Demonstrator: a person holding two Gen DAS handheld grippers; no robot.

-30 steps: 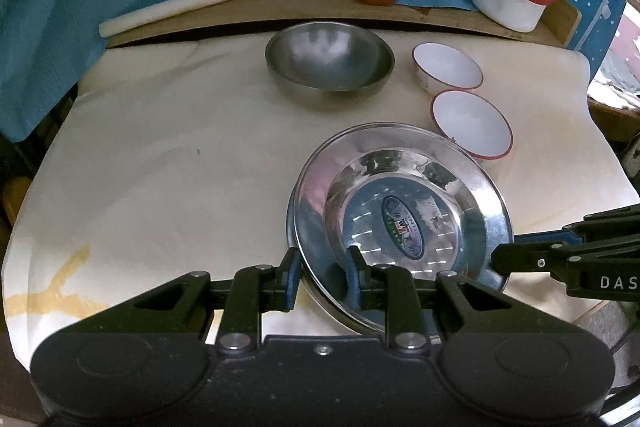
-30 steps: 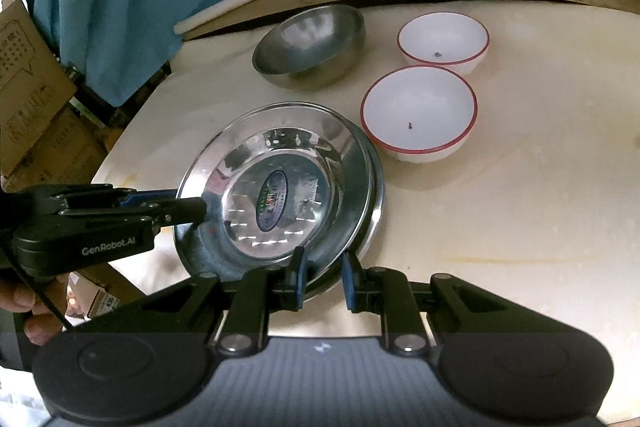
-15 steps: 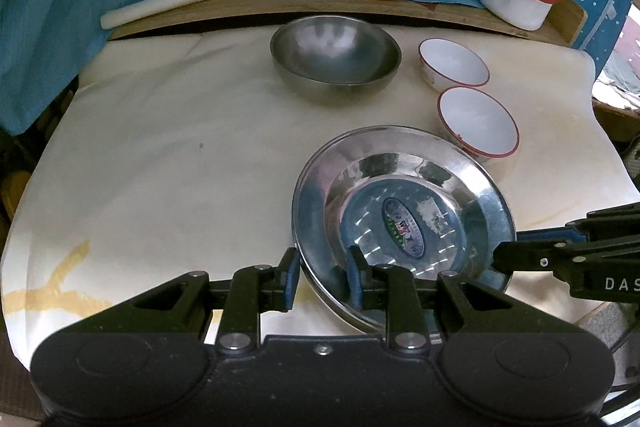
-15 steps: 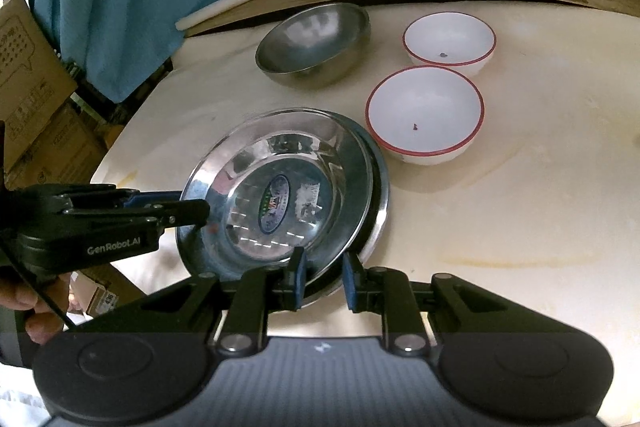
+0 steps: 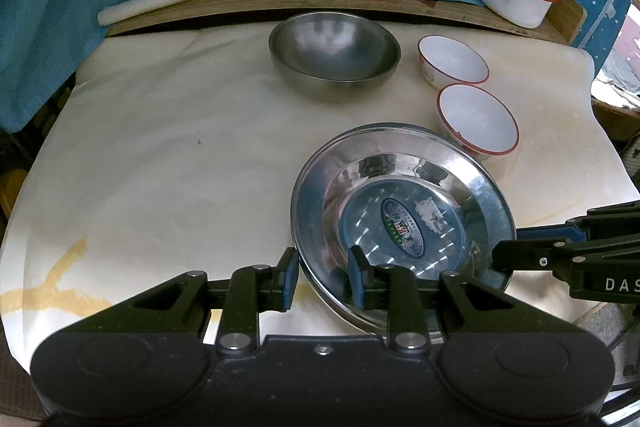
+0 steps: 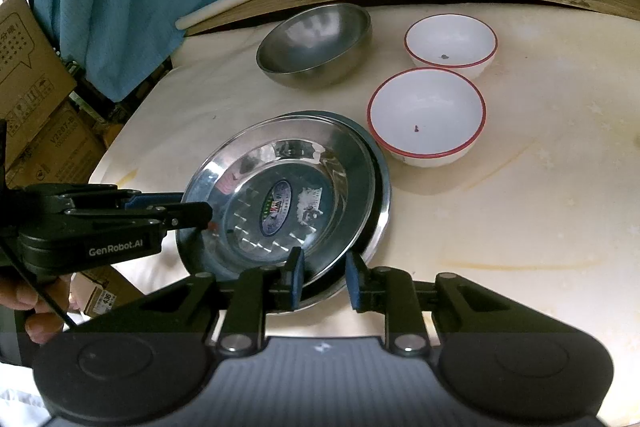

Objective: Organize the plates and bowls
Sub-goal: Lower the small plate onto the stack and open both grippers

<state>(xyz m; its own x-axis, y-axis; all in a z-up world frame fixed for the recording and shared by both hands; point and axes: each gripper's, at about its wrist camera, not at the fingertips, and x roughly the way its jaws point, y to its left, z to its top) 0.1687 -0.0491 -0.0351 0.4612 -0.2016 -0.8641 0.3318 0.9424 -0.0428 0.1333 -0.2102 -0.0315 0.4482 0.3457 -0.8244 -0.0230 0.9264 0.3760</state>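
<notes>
My left claw [image 5: 322,277] sits apart around the near rim of the top shiny plate [image 5: 400,219], not squeezing. The plate lies on another plate [image 6: 382,183] on the table [image 5: 160,155]. My right claw [image 6: 322,277] is apart around the rim too. If I bump it, the slippery plate could slide into the white bowl [image 6: 426,115].

We see left gripper [image 5: 323,279]: black linkage, blue pads, silver screws, white "GenRobot.AI" lettering | right gripper [image 6: 325,281]: same black build, blue pads, white "DAS" lettering | hand [image 6: 28,311]: bare skin, black cable beside.
</notes>
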